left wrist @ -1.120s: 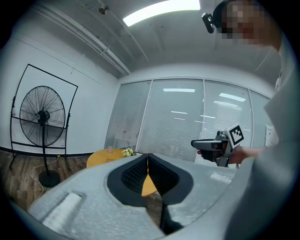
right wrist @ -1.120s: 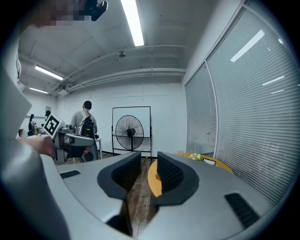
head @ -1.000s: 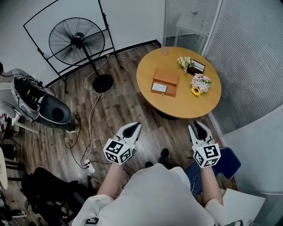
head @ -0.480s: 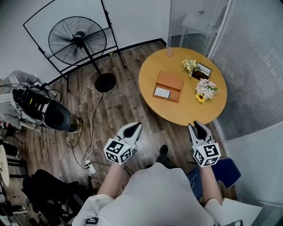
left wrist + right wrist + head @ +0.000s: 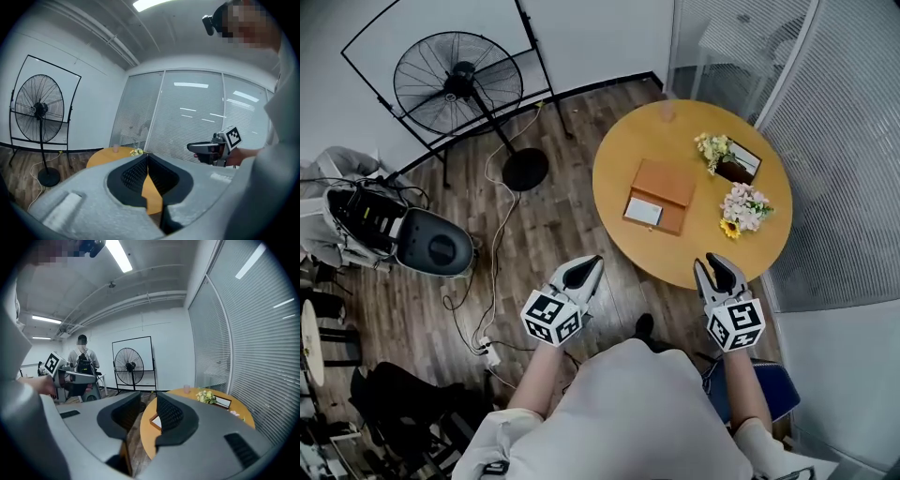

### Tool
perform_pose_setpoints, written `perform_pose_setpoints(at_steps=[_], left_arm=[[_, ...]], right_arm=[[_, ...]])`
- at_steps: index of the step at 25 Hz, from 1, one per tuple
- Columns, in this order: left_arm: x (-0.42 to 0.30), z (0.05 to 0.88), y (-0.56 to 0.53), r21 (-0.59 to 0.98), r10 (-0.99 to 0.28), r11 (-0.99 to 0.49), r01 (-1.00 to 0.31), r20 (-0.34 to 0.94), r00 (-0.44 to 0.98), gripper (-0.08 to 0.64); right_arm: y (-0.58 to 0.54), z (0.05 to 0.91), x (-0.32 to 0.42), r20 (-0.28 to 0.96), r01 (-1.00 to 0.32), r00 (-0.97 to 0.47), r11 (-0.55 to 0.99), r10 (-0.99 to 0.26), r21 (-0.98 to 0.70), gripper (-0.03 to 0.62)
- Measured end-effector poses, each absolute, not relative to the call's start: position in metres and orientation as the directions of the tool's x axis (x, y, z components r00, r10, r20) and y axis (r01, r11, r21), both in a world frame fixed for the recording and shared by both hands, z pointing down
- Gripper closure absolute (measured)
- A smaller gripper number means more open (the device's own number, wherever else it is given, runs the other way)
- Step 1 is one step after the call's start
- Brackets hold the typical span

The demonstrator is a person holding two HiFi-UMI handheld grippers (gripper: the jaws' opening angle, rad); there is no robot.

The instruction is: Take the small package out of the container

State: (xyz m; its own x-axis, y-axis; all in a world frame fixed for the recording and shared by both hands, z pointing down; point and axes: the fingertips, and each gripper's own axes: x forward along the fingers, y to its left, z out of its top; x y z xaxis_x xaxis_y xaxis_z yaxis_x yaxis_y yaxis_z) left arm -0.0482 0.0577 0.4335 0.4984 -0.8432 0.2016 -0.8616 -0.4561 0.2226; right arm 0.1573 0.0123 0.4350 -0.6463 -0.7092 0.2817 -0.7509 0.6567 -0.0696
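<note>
1. The left gripper [image 5: 589, 266] has its two dark jaws pressed together at the tips. Nothing is caught in them.
2. The right gripper [image 5: 718, 265] has its jaws apart. The gap between them is bare.
3. Both grippers are up in the air, side by side and well apart. They point at the round yellow-brown wooden table [image 5: 619, 159].
4. The flat brown box [image 5: 664, 180] lies on that table. It is ahead of both grippers, in the space between them, and neither one touches it.
5. The small white package [image 5: 644, 211] lies in the box, at the end nearer the grippers.
6. Past the box, ahead of the right gripper, stand a bunch of pale yellow flowers [image 5: 713, 147] and a bunch of pink and white flowers [image 5: 744, 206].
7. Far ahead of the left gripper, off to its left, stands a tall black metal fan [image 5: 459, 80].
8. A round grey and black machine [image 5: 436, 246] sits on the dark wood floor, well off to the left gripper's left.
</note>
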Motion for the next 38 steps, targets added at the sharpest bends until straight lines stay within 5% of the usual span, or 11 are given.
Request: perform_pose_setpoints(at_steps=[20, 38], left_arm=[[-0.045, 0.467, -0.073, 0.226, -0.857, -0.368, -0.902, 0.292, 0.424, 0.540], [-0.122, 0.508, -0.194, 0.274, -0.690, -0.573, -0.773, 0.348, 0.635, 0.540]], right_arm=[[-0.132, 0.488, 0.140, 0.368, -0.673, -0.712, 0.731, -0.598, -0.114, 0.494], [-0.205, 0.539, 0.067, 0.524, -0.810, -0.540, 0.576, -0.659, -0.111, 0.494]])
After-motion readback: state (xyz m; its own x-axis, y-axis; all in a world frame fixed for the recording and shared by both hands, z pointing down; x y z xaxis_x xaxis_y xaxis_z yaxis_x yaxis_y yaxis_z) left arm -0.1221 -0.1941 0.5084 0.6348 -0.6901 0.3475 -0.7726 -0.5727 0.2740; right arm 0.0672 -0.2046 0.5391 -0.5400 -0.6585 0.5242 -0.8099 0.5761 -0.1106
